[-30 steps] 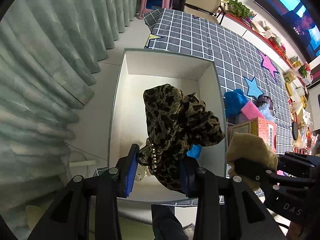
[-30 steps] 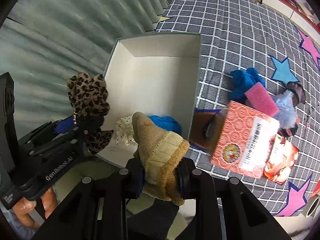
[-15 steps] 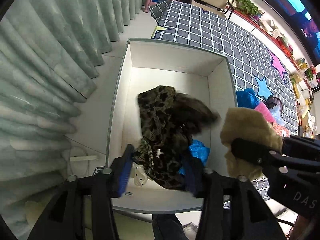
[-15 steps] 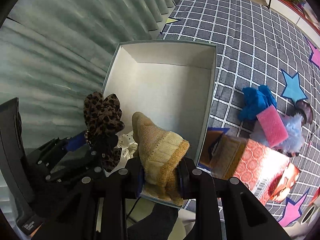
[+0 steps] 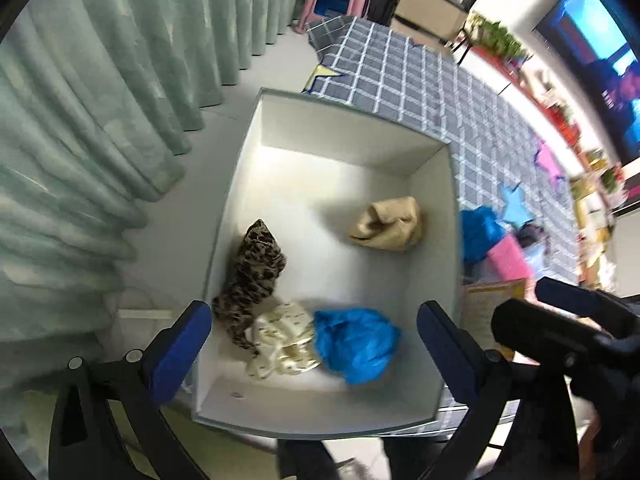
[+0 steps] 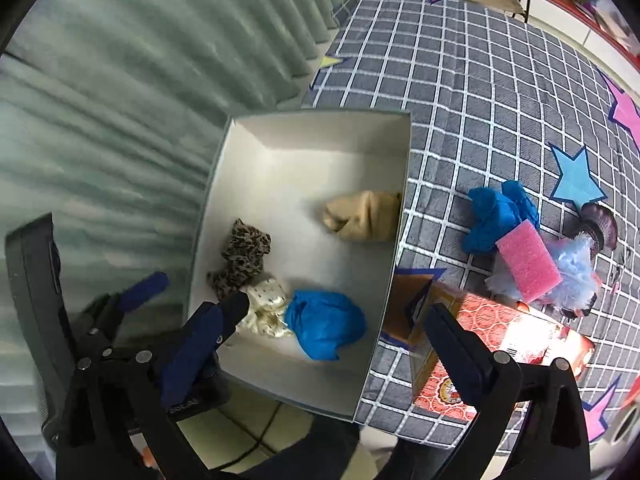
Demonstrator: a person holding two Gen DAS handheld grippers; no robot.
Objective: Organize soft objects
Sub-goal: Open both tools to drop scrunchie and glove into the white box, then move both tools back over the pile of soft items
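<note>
by the green curtain (image 5: 100,128), both grippers, left gripper (image 5: 314,322) and right gripper (image 6: 332,316), had just sprung wide, empty, over the white box (image 5: 352,128); next, i judged, came the blue cloth (image 6: 500,216) on the mat (image 6: 480,100).

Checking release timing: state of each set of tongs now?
Left tongs: open, jaws just opened, nothing between them.
Right tongs: open, jaws just opened, nothing held.

Four soft things lie in the white box (image 5: 240,208): a crumpled leopard-print cloth (image 5: 252,272) by the left wall, a tan knit piece (image 5: 388,224) near the right wall, and – touching each other – a cream dotted cloth (image 5: 284,336) and a blue cloth (image 5: 356,342).
</note>
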